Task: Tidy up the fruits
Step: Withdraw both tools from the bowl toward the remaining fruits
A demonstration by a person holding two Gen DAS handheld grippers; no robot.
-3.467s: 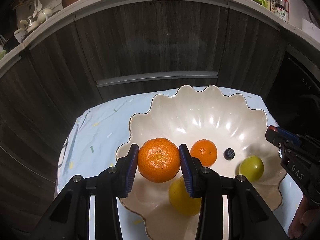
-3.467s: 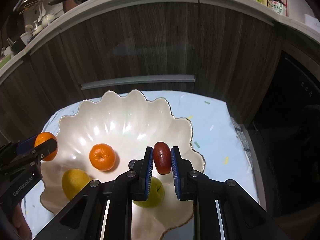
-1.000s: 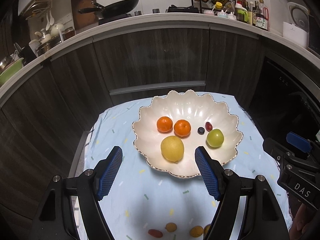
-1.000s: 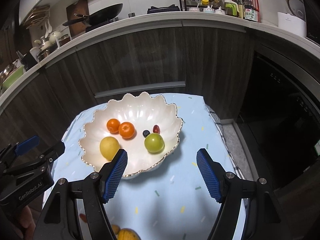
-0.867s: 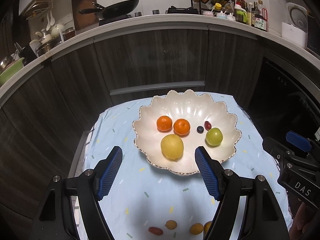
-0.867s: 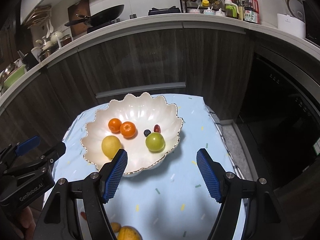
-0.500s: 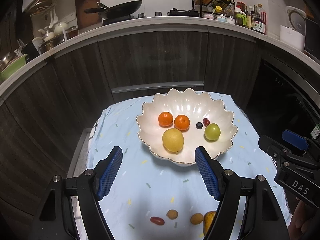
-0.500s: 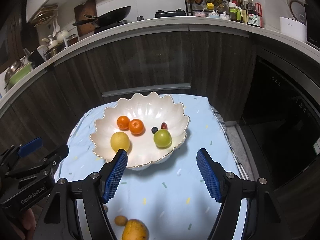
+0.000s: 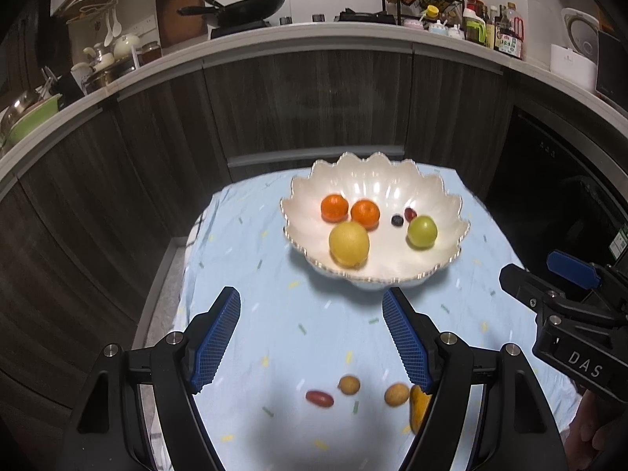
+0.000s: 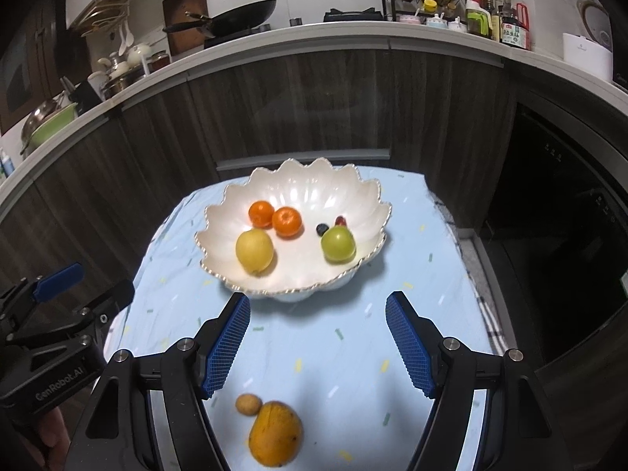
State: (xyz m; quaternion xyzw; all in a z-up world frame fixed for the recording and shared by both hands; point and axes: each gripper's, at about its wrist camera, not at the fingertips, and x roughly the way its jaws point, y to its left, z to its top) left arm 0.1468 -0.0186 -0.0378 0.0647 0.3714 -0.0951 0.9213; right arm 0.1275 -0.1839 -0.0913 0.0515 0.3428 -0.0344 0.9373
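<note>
Blue tablecloth point(image 9: 243, 243) below: left gripper point(image 9: 312, 337) and right gripper point(image 10: 318, 339) both wide open, holding and touching nothing.

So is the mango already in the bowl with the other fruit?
No, the mango lies on the blue cloth in front of the bowl, below the right gripper.
</note>
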